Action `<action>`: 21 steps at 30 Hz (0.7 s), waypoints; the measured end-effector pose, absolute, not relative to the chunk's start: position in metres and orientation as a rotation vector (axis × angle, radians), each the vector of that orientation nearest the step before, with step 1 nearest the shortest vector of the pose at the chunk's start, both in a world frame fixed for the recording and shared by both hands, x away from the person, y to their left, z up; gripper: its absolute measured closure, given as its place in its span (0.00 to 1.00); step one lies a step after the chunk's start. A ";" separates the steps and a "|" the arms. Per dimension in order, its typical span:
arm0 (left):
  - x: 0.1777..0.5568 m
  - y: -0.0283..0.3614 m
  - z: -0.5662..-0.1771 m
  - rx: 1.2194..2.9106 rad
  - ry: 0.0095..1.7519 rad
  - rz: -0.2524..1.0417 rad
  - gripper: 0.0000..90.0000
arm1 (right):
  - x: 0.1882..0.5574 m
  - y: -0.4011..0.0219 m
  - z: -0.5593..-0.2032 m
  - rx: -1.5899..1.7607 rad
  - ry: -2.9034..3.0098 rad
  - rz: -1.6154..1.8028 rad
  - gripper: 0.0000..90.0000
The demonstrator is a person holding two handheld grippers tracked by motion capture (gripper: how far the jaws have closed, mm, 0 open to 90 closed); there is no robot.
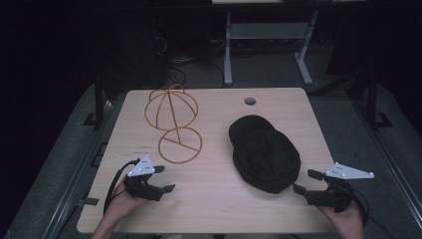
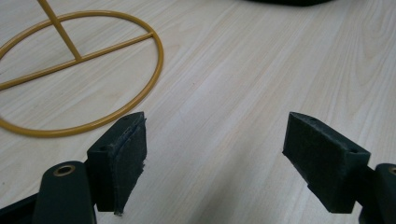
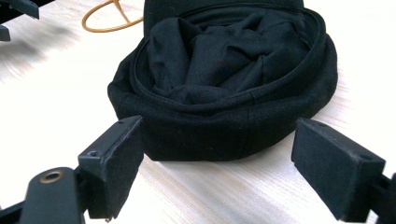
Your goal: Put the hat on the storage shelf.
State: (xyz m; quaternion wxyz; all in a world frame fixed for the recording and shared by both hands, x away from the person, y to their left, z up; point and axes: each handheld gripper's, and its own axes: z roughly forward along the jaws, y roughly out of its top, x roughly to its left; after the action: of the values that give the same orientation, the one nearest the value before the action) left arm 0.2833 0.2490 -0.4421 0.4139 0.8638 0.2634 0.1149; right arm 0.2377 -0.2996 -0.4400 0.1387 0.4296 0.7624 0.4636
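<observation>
A black cap (image 1: 264, 152) lies upside down on the right half of the wooden table (image 1: 214, 199), its crumpled lining facing up (image 3: 224, 51). A gold wire hat stand (image 1: 172, 121) rests on the left half, its round base ring (image 2: 70, 70) flat on the wood. My left gripper (image 1: 164, 179) hovers open near the front left, just below that ring, with nothing between its pads (image 2: 123, 158). My right gripper (image 1: 304, 181) sits open at the front right, its jaws level with the cap's near edge and a short way from it.
A round cable hole (image 1: 250, 101) is at the table's back edge. Beyond the table stand a white desk frame (image 1: 268, 45) and cables on the dark floor. Bare wood lies between the two grippers along the front.
</observation>
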 end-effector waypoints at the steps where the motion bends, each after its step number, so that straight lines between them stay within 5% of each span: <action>1: 0.283 0.249 -0.442 2.171 0.662 0.289 0.24 | 0.238 -0.300 -0.440 1.242 2.204 1.340 0.18; 21: 0.282 0.211 -0.410 2.143 0.552 0.207 0.26 | 0.238 -0.303 -0.437 1.260 2.185 1.345 0.18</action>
State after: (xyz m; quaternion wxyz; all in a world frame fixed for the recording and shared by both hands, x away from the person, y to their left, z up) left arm 0.2822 0.2107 -0.4102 0.4433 0.8642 0.2227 0.0834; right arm 0.2379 -0.3028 -0.4374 0.1409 0.4364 0.7568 0.4657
